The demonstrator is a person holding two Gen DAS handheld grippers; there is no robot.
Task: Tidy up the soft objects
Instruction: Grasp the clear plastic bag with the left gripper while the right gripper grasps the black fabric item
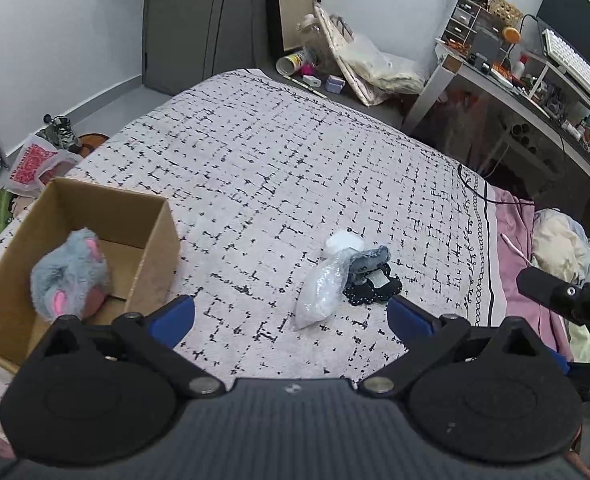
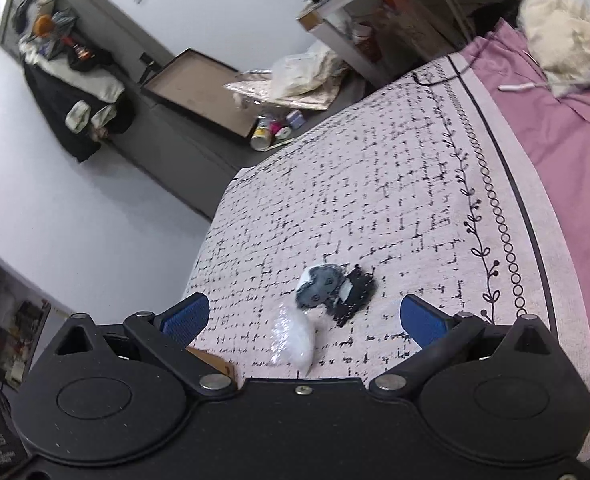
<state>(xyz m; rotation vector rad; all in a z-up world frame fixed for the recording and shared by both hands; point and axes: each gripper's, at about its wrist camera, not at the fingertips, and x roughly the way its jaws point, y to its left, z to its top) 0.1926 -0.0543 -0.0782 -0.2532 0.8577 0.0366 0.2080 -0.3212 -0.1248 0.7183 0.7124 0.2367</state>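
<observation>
A grey plush mouse with pink ears (image 1: 70, 276) lies inside an open cardboard box (image 1: 151, 236) on the bed's left side. Mid-bed lies a small heap: a clear plastic bag (image 1: 321, 292) (image 2: 293, 338), a white soft ball (image 1: 345, 242), a grey fabric piece (image 1: 369, 262) (image 2: 319, 286) and a black studded piece (image 1: 375, 286) (image 2: 355, 292). My left gripper (image 1: 291, 316) hovers open just short of the heap, nothing between its blue fingers. My right gripper (image 2: 305, 318) is open too, above the plastic bag. Part of the right tool (image 1: 555, 292) shows at the left view's right edge.
The patterned bedspread (image 1: 275, 168) ends at a pink sheet (image 2: 555, 132) with crumpled bedding (image 2: 567, 28) on the right. A cluttered desk (image 1: 535, 92) stands beyond the bed. Bags and bottles (image 1: 335, 64) litter the floor at the foot; a box corner (image 2: 215, 362) pokes under the right gripper.
</observation>
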